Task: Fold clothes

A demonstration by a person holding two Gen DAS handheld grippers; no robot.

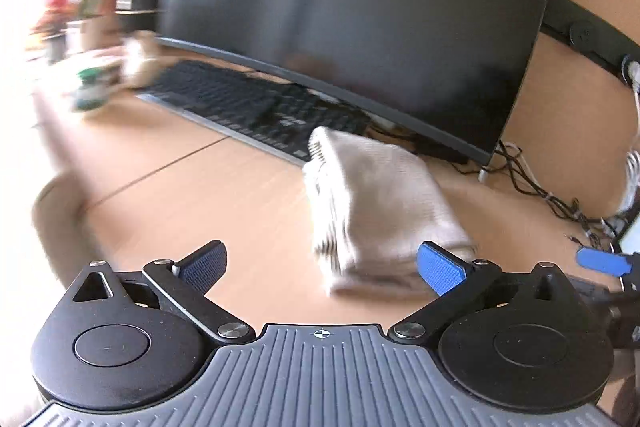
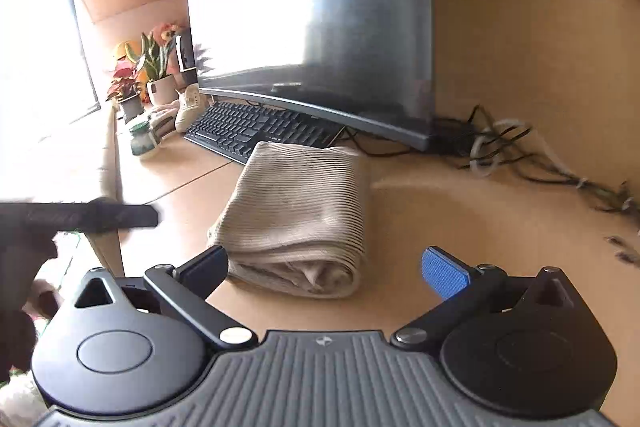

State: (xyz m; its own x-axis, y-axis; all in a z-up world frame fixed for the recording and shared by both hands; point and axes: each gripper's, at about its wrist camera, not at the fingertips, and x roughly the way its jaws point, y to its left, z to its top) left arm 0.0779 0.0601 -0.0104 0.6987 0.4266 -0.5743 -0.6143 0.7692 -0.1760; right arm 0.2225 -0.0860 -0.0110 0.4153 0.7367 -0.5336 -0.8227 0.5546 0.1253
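Just in front of the keyboard [image 2: 256,131], a folded beige ribbed garment [image 2: 296,215] lies flat on the wooden desk [image 2: 480,227], its far edge close to the keys and its layered near edge facing the cameras. Behind the keyboard stands a curved dark monitor [image 2: 320,27]; beyond the keyboard's left end sit potted plants [image 2: 158,67] and a small green jar [image 2: 141,141]. To its right, cables [image 2: 520,151] trail. The left gripper [image 1: 322,267] (its view is motion-blurred) hovers with fingers spread wide, holding nothing. The right gripper [image 2: 326,269] is equally wide apart and empty, short of the garment's near edge.
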